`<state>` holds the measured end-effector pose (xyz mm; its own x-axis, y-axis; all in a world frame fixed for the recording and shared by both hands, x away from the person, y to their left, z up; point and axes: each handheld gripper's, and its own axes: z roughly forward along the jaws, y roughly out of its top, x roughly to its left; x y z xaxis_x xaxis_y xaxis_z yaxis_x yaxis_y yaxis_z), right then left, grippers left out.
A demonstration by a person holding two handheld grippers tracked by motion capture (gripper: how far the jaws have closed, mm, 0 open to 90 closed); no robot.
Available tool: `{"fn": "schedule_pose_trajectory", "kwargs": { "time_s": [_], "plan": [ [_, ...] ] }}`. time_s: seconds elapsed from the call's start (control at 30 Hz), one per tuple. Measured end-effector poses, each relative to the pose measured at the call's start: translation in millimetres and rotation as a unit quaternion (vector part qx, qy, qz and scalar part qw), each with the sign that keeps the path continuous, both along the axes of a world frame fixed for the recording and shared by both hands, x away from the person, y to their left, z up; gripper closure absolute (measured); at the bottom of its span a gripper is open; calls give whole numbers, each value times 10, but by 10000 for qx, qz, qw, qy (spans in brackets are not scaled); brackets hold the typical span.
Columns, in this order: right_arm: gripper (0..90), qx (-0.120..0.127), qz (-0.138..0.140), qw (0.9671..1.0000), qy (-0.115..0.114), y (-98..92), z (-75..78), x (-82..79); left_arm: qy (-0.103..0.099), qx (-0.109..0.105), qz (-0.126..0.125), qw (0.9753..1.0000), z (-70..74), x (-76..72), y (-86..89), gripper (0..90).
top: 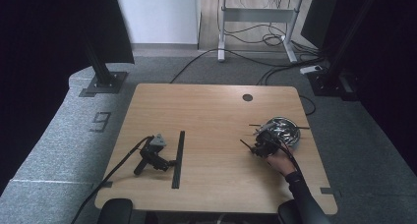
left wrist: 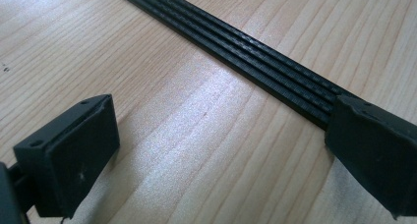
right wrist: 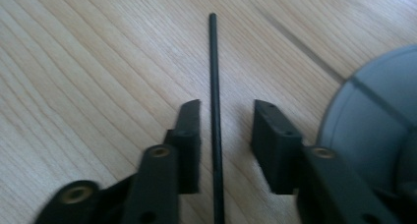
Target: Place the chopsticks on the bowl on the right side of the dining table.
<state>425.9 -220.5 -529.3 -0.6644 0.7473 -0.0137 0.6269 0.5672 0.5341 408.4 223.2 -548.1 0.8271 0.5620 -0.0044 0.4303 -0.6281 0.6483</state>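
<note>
My right gripper (right wrist: 226, 135) stands narrowly open astride a thin black rod (right wrist: 213, 76) lying flat on the table (right wrist: 74, 86) beside the bowl (right wrist: 378, 116); it looks light, stiff and slippery, so I'd pinch it mid-length, squarely.

The right tongs (right wrist: 226, 145) rise from the near edge with their two black jaws standing apart. A thin black rod (right wrist: 214, 101) lies between the jaws, running from the near edge straight away across the pale wooden surface (right wrist: 88, 71) to its far tip. The rod sits closer to the left jaw, with a clear gap to the right one; neither jaw presses on it. At the right edge, the curved rim of a grey bowl (right wrist: 369, 116) sits just beside the right jaw.
</note>
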Motion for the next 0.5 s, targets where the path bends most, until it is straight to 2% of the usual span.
{"fn": "schedule_pose_trajectory", "kwargs": {
  "time_s": [0.23,0.37,0.5],
  "plan": [
    [453,-69,42,10000,57,-9,72,-56,-8,-1,-1,10000,0,1,0,0],
    [401,-179,122,9997,141,-26,150,-88,-8,-1,-1,10000,0,1,0,0],
    [376,-289,70,9993,238,-81,203,-99,-8,-6,-1,10000,-1,1,-1,0]
  ]
}}
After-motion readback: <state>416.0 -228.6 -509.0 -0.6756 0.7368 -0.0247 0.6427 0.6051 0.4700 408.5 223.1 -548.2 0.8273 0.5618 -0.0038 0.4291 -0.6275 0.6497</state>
